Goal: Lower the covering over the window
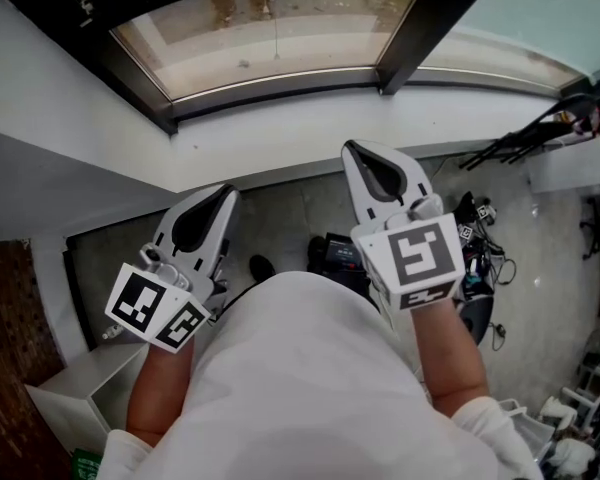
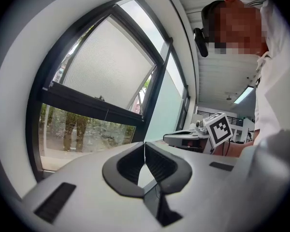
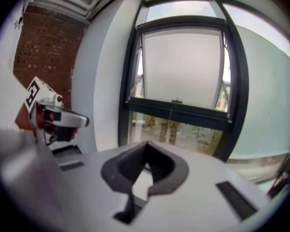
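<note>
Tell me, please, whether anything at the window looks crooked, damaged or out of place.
Nothing stands out. The blind covers only the top of the window. Its lower edge runs level along the crossbar, and the cord hangs straight over the bare lower pane. No damage shows.

No readable text, labels, numbers or signs anywhere
</note>
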Motion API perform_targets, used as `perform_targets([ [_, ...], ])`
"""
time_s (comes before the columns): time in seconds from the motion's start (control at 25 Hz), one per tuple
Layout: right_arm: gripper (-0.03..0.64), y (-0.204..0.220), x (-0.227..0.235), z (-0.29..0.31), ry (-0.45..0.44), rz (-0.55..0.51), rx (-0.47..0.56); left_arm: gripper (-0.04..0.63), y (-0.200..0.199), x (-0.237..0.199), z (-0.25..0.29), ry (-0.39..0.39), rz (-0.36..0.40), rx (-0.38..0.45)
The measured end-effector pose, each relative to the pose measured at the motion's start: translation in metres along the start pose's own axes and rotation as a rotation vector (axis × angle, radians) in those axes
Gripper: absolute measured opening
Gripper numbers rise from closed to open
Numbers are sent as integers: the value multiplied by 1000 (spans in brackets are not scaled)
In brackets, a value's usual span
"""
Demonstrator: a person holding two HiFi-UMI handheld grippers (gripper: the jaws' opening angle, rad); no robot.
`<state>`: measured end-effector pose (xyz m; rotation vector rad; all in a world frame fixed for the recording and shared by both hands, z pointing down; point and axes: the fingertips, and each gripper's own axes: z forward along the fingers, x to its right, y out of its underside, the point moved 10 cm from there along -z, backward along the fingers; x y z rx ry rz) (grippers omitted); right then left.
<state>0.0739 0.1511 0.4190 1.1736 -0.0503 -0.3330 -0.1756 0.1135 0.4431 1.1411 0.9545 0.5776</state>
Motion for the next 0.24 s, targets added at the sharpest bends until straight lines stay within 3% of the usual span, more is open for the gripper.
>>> perform_targets([
  [0.24,20,-2,0,3,-4,-18,0,26,2,-1,2,3,-8,9],
])
